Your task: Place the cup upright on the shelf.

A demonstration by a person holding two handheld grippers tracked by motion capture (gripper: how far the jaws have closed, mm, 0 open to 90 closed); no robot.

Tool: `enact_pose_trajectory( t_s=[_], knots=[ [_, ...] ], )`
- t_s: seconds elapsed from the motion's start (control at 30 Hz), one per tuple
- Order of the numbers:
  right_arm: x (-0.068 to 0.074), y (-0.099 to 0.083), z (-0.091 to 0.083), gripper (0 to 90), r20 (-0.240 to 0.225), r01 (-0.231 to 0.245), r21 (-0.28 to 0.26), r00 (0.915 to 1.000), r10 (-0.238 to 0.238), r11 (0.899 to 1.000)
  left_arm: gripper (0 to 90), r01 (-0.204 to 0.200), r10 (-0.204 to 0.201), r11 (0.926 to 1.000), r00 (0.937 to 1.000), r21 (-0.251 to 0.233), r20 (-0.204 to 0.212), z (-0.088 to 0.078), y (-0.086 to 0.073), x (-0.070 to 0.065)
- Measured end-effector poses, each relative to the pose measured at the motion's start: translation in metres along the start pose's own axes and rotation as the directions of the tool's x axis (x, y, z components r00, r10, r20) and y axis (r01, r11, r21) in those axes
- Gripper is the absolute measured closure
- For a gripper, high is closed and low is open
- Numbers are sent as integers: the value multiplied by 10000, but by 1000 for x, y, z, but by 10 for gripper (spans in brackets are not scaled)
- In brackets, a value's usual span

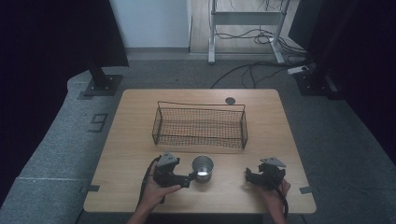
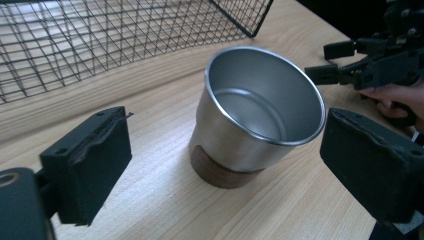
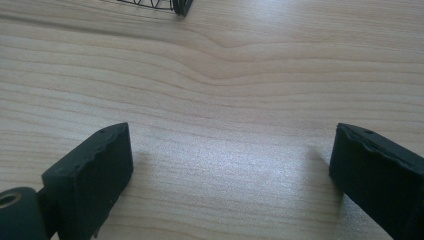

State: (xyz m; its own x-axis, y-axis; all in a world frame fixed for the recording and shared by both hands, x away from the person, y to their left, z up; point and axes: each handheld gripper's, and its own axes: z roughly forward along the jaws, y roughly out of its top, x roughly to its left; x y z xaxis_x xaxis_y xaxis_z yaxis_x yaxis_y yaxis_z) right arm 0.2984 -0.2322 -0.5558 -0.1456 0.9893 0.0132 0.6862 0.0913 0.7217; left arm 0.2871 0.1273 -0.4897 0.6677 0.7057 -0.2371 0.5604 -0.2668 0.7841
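A steel cup [image 1: 202, 168] with a dark wooden base stands upright and empty near the table's front middle. My left gripper [image 1: 190, 178] is open just left of the cup. In the left gripper view the cup [image 2: 260, 115] stands a little ahead of the jaw tips, and neither jaw touches it. My right gripper [image 1: 249, 176] is open over bare wood to the cup's right, pointing left, with nothing between its jaws [image 3: 230, 150]. It also appears beyond the cup as the right gripper [image 2: 370, 65] held in a hand. A black wire basket [image 1: 200, 125] stands empty behind the cup.
The wooden table [image 1: 135, 154] has a round cable hole [image 1: 230, 100] at its back edge. A corner of the basket [image 3: 180, 6] lies far ahead of the right gripper. Black stands, a desk frame and cables sit on the floor beyond the table.
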Motion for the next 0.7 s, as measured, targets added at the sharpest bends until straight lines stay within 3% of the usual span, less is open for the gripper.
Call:
enact_pose_trajectory(
  t_s=[0.7],
  knots=[
    [0,0,0,37,4,1,-6,10000,-1,10000,19,-326,333,9985,9993,449,-168,26,5,-16]
  ],
)
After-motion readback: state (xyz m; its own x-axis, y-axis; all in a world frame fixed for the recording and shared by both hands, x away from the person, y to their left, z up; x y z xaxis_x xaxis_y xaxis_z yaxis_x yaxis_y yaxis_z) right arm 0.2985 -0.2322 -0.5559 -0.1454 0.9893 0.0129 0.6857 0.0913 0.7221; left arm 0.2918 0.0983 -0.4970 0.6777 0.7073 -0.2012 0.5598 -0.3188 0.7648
